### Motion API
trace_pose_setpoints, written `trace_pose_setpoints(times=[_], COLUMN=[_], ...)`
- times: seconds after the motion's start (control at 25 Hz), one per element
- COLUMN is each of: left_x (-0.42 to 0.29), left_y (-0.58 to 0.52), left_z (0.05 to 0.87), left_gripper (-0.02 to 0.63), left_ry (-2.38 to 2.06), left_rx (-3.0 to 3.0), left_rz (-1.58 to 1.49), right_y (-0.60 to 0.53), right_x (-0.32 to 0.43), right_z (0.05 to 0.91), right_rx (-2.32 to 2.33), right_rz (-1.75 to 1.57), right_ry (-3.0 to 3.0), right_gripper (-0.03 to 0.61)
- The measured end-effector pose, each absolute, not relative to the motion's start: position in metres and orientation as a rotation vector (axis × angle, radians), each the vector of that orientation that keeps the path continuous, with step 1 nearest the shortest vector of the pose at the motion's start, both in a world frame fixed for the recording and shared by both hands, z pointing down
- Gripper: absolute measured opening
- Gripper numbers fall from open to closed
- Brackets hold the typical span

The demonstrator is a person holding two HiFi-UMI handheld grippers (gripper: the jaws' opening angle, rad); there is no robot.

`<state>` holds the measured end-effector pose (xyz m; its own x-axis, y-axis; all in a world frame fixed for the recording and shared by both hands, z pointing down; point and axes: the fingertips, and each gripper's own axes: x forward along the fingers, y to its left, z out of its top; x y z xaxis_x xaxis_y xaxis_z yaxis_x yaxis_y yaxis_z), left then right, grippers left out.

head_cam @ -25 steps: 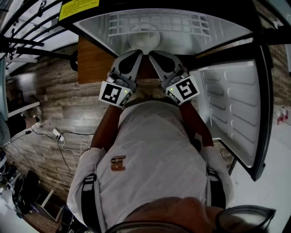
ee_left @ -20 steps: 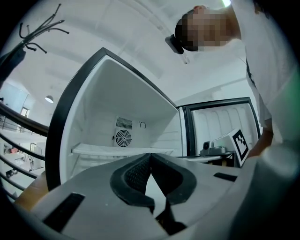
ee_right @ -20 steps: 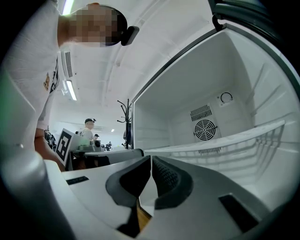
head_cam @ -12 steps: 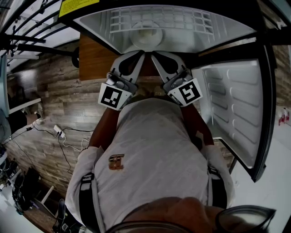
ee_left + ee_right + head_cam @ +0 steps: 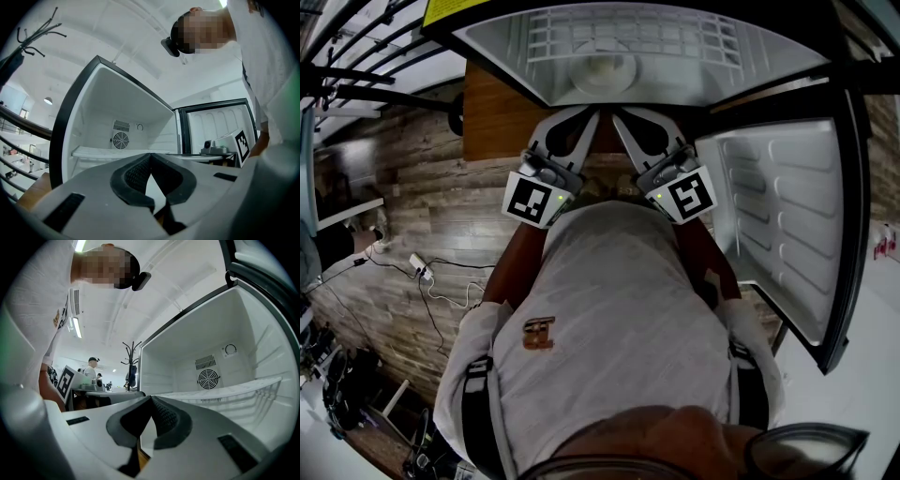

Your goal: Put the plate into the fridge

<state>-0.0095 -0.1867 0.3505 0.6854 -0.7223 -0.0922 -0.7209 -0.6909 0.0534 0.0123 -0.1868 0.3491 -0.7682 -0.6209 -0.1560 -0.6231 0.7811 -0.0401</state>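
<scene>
A: Anything changed from a second ago?
B: Barely. The plate (image 5: 602, 70) stays put, and both claws still hang before the open fridge (image 5: 534, 56).
A: Plate's look and place?
B: Pale, round, lying flat on the white shelf (image 5: 675, 42) inside, well past the fingertips.
A: Claws?
B: Left gripper (image 5: 150, 154) is clenched tip to tip and empty. Right gripper (image 5: 151, 398) is the same, touching nothing.
</scene>
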Motion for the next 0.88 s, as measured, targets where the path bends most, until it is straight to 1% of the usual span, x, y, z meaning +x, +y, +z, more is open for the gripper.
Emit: trace_pose_setpoints(times=[0.88], left_x=[-0.0016], left_y=[-0.1866], left_z=[0.3518], left_gripper=[0.018], left_ry=[-1.235], left_rx=[2.850], left_rz=[-0.233], right_y=[-0.1853], right_x=[0.0203], right_z=[0.3557], right_rx=[-1.021], right_rz=[0.034], right_ry=[2.848], right_gripper=[0.032])
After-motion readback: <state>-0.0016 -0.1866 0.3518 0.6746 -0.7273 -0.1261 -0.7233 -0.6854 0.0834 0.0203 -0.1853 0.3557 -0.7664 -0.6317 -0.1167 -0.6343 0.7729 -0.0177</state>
